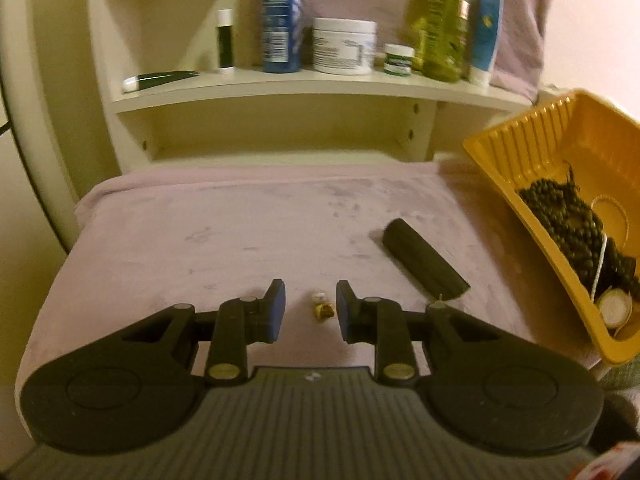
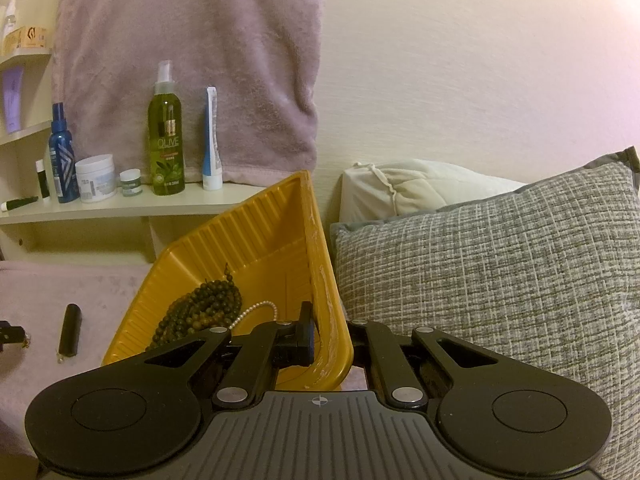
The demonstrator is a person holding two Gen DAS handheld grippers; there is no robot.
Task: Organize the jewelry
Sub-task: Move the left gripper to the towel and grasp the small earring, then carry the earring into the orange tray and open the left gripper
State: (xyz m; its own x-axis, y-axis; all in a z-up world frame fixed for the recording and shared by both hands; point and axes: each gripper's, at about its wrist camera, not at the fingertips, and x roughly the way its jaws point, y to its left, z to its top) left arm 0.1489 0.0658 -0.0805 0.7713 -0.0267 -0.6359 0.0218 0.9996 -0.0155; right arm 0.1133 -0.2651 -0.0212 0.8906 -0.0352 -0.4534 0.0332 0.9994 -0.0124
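Two claws: my left gripper stands spread around a tiny gold earring near the blanket's front edge; light, fiddly, best pinched mid-body. My right gripper pinches the tray rim.

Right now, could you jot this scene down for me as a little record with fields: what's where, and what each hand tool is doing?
surface: pink blanket
loose piece: small gold trinket, between the left gripper fingers, not pressed
left fingers: open
dark tube: lying on the blanket, beside the tray
yellow tray: tilted, held up by its rim
right gripper: shut on the tray rim
in tray: dark bead strand, pearl strand
shelf: bottles and jars
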